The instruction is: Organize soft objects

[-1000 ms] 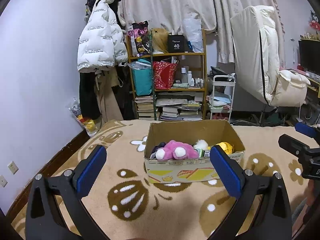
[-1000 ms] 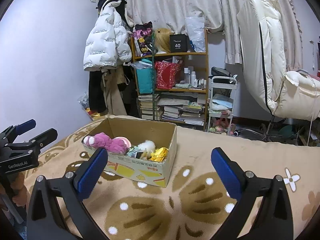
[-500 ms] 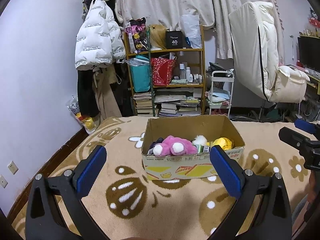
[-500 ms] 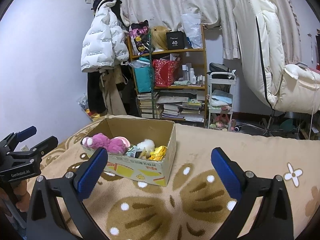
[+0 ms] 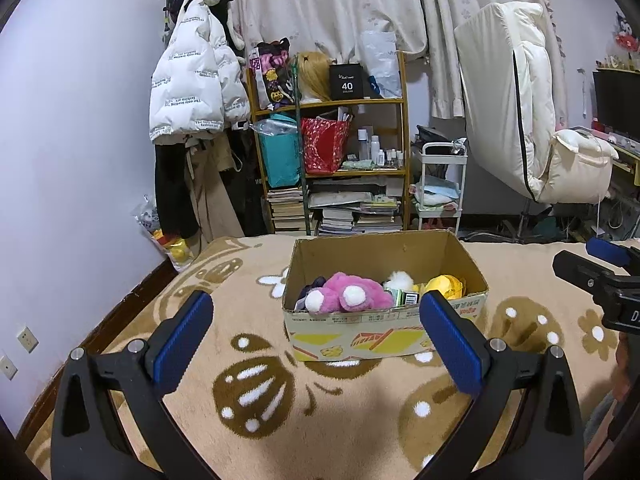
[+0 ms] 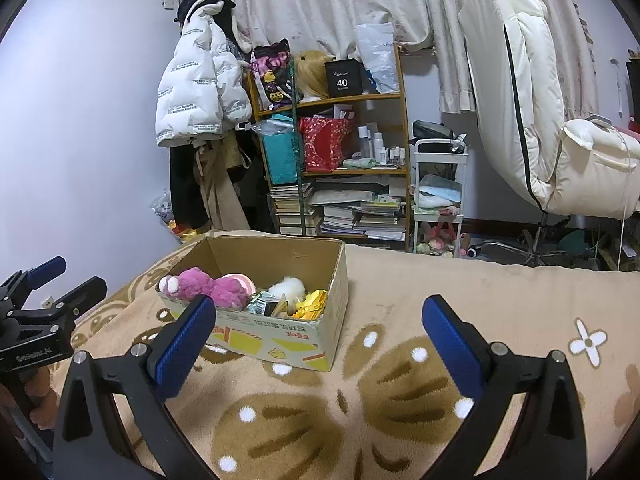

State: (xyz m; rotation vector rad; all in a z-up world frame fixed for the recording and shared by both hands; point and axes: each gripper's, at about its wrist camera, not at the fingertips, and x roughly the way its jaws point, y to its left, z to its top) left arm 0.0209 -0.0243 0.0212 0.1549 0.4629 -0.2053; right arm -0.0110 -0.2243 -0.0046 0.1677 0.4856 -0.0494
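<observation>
An open cardboard box [image 5: 360, 332] stands on a beige patterned blanket [image 5: 280, 400]. Inside lie a pink plush toy [image 5: 352, 296], a white fluffy toy [image 5: 400, 279], a yellow soft item [image 5: 444, 284] and small packets. The box also shows in the right wrist view [image 6: 280, 340] with the pink plush [image 6: 208, 284]. My left gripper [image 5: 316, 344] is open and empty, in front of the box. My right gripper [image 6: 320, 344] is open and empty, to the right of the box. Each gripper shows at the edge of the other's view [image 5: 600, 280] [image 6: 36, 320].
A wooden shelf [image 5: 332, 160] with books, bags and bottles stands behind the bed. A white puffer jacket [image 5: 188, 92] hangs at the left. A small white cart [image 5: 440, 192] and a cream chair [image 5: 532, 140] stand at the right.
Both grippers have drawn slightly closer to the box and the views have tilted a little. Nothing was grasped or released.
</observation>
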